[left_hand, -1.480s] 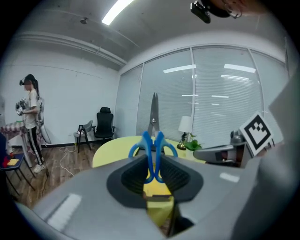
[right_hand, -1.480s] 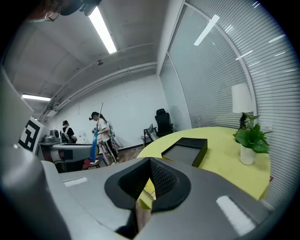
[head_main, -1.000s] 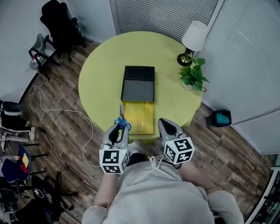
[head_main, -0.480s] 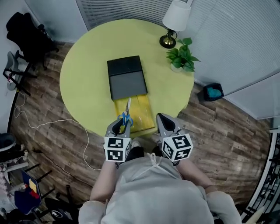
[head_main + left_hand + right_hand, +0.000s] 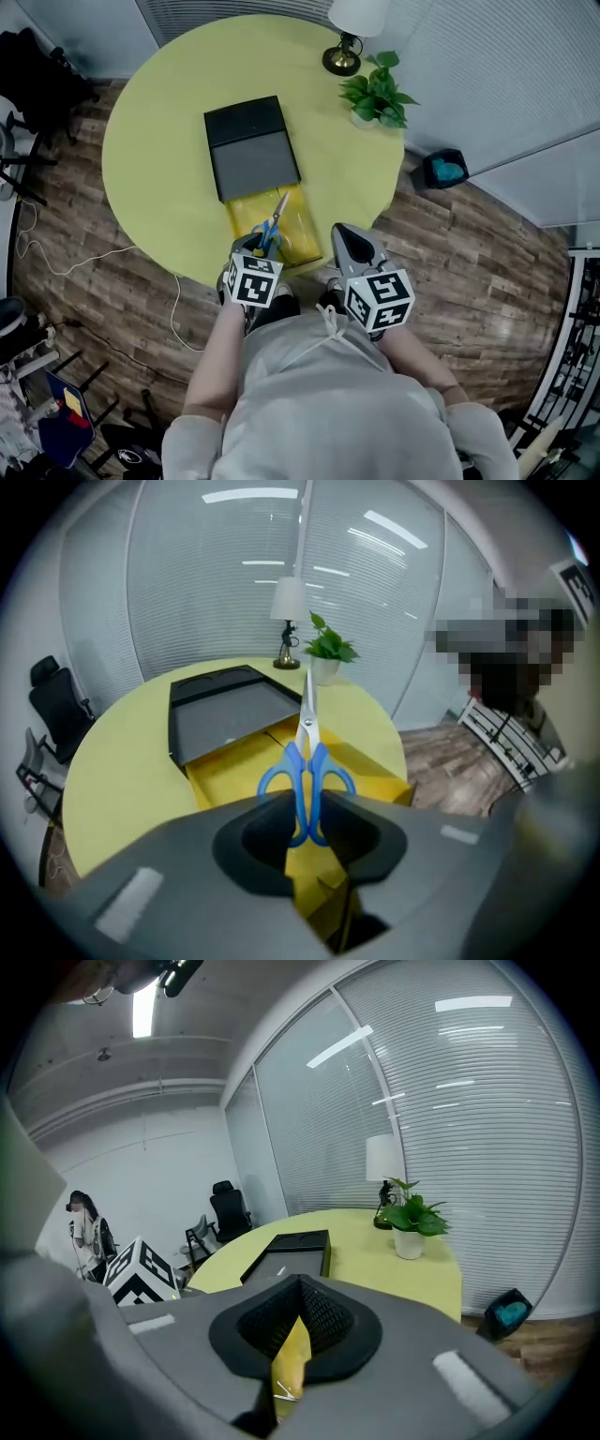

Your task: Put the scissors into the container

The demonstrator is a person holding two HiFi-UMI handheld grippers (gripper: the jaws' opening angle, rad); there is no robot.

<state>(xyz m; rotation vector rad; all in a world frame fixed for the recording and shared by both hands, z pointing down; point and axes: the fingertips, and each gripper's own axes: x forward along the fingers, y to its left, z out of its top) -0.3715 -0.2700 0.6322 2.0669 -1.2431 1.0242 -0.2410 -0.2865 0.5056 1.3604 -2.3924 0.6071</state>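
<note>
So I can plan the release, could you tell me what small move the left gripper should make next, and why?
Probably lower the left gripper a little toward the yellow drawer before opening: its jaws grip the blue-handled scissors by the handles, blades pointing forward over that open drawer of the black container.

Scissors (image 5: 273, 223) perhaps over container (image 5: 303, 240) on table (image 5: 155, 141)
</note>
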